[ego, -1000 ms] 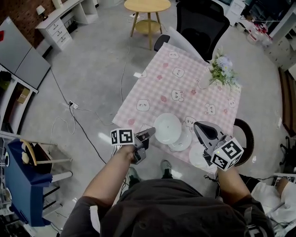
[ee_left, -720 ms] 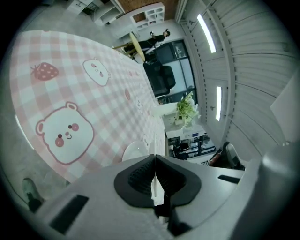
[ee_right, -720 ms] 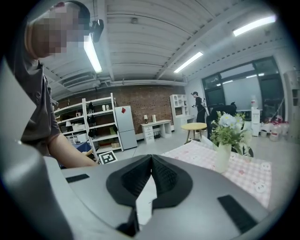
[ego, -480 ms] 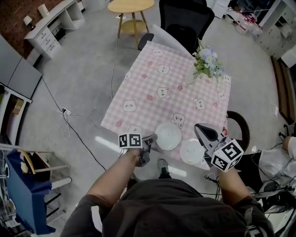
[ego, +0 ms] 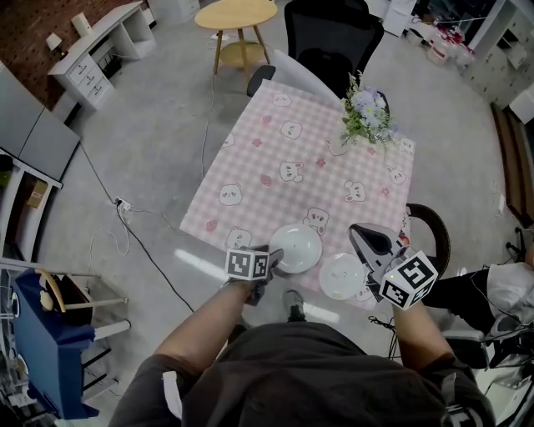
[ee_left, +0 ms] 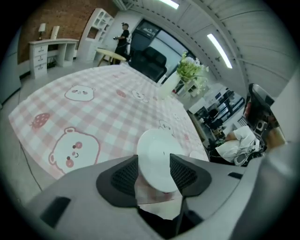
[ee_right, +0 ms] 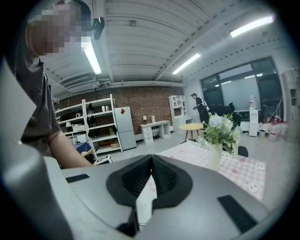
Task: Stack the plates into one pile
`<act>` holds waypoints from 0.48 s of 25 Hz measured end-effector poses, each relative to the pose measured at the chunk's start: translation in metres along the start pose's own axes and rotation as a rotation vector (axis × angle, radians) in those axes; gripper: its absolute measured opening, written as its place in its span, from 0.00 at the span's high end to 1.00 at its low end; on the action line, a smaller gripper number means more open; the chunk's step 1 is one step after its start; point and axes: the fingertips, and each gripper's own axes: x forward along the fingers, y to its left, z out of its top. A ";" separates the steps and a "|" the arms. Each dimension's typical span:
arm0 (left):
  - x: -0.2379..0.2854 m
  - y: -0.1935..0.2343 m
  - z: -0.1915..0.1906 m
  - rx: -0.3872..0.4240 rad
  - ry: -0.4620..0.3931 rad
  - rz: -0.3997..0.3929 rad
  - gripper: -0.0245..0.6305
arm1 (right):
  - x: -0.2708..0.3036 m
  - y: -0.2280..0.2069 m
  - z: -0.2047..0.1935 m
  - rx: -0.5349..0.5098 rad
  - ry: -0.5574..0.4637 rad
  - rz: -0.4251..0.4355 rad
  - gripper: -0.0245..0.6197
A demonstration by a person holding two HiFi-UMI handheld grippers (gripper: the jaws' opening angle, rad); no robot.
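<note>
A white plate (ego: 297, 248) lies on the pink checked tablecloth (ego: 284, 158) near the table's near edge. My left gripper (ego: 276, 253) is at its left rim. In the left gripper view the plate (ee_left: 157, 152) sits between the spread pads (ee_left: 126, 176), which do not press on it. The jaws have just been opening, and my left gripper (ee_left: 153, 161) is open. A second white plate (ego: 342, 275) lies to the right. My right gripper (ego: 354, 230) hovers above it. Seen close up, the right gripper (ee_right: 151, 157) is shut with its tips touching and nothing held.
A vase of flowers (ego: 364, 113) stands at the table's far right. A black office chair (ego: 329, 33) and a round wooden side table (ego: 235, 15) are beyond the far edge. Cables (ego: 142, 208) trail over the floor on the left. A dark stool (ego: 434, 238) sits by the right corner.
My left gripper has rolled and come down toward the table's near edge with the white plate. The right gripper has shifted a little and stays shut.
</note>
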 end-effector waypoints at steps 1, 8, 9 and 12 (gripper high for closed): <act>-0.002 -0.004 0.001 -0.004 -0.012 -0.018 0.66 | -0.001 0.000 0.001 -0.001 -0.001 0.003 0.97; -0.018 -0.006 0.003 -0.089 -0.114 -0.005 0.66 | -0.005 -0.002 0.013 -0.030 -0.032 0.065 0.97; -0.024 -0.010 0.004 -0.090 -0.142 -0.008 0.66 | -0.008 -0.002 0.015 -0.036 -0.036 0.074 0.97; -0.044 -0.029 0.010 -0.077 -0.246 -0.020 0.66 | -0.014 -0.004 0.019 -0.048 -0.048 0.102 0.97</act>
